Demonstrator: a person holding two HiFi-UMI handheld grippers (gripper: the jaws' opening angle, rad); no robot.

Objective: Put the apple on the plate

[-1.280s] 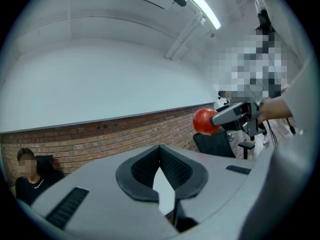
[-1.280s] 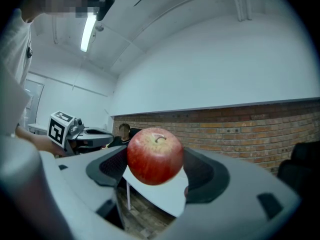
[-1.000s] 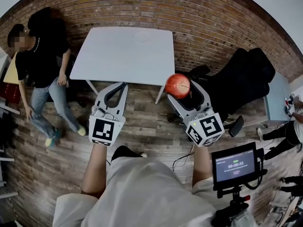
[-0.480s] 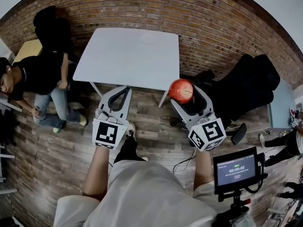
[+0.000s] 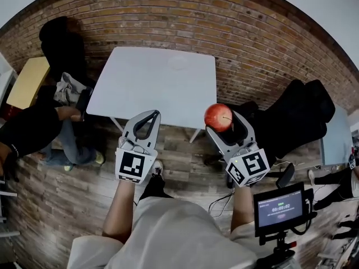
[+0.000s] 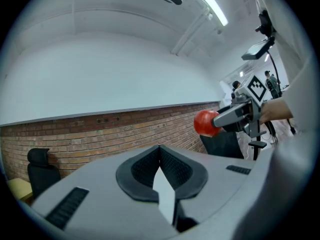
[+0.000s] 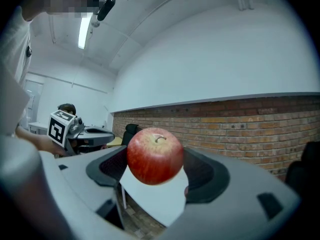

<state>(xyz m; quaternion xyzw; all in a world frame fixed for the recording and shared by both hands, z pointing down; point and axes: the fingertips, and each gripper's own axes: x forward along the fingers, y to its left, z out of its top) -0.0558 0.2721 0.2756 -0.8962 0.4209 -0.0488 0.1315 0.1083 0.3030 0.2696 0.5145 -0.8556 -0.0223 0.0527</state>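
Closer now than a second ago, the worktop [image 5: 140, 83] fills more of the head view. The apple [image 5: 218, 117] sits clamped at the tip of the right tongs [image 5: 220, 119]. At its 9 o'clock, the left tongs [image 5: 149, 115] are pressed together, empty. Best to hold the squeeze steady, carry toward 11 o'clock to the faint plate [image 5: 178, 62] — lower until the apple rests, then release.

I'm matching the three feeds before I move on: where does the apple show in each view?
Head view: the apple sits right of centre, in the right gripper, just beside the white table's near right corner.
Left gripper view: small, right of centre, in front of the brick wall.
Right gripper view: large, at centre, between the jaws.
Shared landmark: the brick wall shows in all three.
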